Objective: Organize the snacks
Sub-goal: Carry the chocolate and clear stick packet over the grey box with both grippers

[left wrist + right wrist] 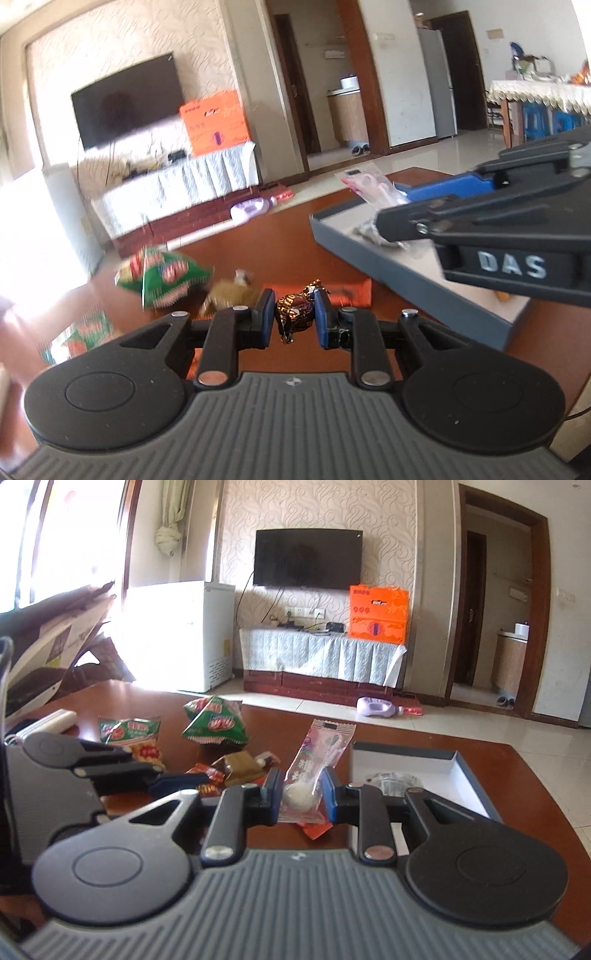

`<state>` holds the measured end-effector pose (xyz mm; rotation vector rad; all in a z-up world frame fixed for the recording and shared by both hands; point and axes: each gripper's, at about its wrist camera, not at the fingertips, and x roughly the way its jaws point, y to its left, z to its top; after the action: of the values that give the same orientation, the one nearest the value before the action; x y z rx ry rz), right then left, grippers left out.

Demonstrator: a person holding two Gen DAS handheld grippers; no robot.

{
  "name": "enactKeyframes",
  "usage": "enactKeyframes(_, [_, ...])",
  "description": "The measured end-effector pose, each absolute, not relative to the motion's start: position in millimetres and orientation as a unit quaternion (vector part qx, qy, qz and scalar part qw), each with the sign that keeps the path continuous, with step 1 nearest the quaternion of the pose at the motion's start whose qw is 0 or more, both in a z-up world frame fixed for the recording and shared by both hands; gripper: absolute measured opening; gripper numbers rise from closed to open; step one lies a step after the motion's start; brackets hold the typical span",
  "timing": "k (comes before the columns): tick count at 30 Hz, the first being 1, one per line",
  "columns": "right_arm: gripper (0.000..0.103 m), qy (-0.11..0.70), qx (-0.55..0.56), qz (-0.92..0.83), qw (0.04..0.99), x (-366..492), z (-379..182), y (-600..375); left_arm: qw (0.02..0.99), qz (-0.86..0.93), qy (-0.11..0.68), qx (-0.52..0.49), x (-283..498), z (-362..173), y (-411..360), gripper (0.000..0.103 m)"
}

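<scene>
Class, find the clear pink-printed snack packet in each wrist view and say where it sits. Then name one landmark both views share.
Left wrist view: the pink-printed packet is upper right of centre, sticking out of the right tongs above the grey tray.
Right wrist view: it stands at centre, pinched between the tongs' blue pads, left of the tray.
Shared landmark: the orange box beside the wall TV.
</scene>
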<state>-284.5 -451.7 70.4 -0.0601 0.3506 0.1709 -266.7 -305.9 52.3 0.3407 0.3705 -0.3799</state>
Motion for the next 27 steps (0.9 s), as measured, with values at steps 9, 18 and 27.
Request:
enactKeyframes(9, [0.026,0.167,-0.023,0.081,0.982,-284.1,72.8,-457.9,0.953,-0.184,0.166,0.172,-253.4,55.9,-305.5,0.027])
enactKeyframes(18, [0.026,0.161,-0.034,0.057,0.985,-289.3,69.5,-457.1,0.955,-0.207,0.164,0.132,-246.2,58.7,-324.9,0.027])
enactKeyframes(27, [0.026,0.157,-0.025,0.031,0.987,-292.4,71.0,-477.9,0.954,-0.225,0.16,0.117,-241.4,62.4,-351.4,0.027])
